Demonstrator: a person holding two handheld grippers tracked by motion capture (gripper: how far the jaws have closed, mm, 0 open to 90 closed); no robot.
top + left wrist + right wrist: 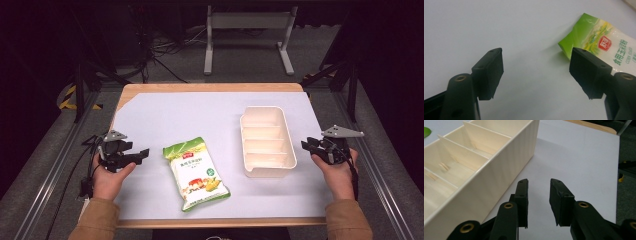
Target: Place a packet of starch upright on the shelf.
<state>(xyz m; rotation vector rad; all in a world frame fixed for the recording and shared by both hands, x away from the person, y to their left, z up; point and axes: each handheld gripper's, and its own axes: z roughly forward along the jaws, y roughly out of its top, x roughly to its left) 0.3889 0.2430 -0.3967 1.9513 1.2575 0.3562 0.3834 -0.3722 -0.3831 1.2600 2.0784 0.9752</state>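
Left claw rests at 9 o'clock on the white-covered wooden counter, held low in your left hand with its jaws spread wide and nothing between them. In the left gripper view the claw points along the counter surface toward the green and white printed plastic bag of corn starch, whose green top corner lies just beyond the jaw seen at 3 o'clock in that view. No contact is made yet. This wide spread suits a flat pouch: it appears set so that the jaws can pass over the bag's edge before closing.

Locate the bag at 6 o'clock on the counter, lying flat with its printed face up and its top edge turned toward 11 o'clock. It sits near the left claw and well apart from the right one, so the left side is the likely one to take it.

Right claw waits at 3 o'clock in your right hand, just beside the cream-coloured rectangular plastic organiser tray with cross dividers. In the right gripper view this claw has its jaws parted only slightly, holding nothing, alongside the tray's long outer wall. Judged from this position, you may use it to steady the tray while the bag is brought over. All tray compartments that can be seen are vacant.
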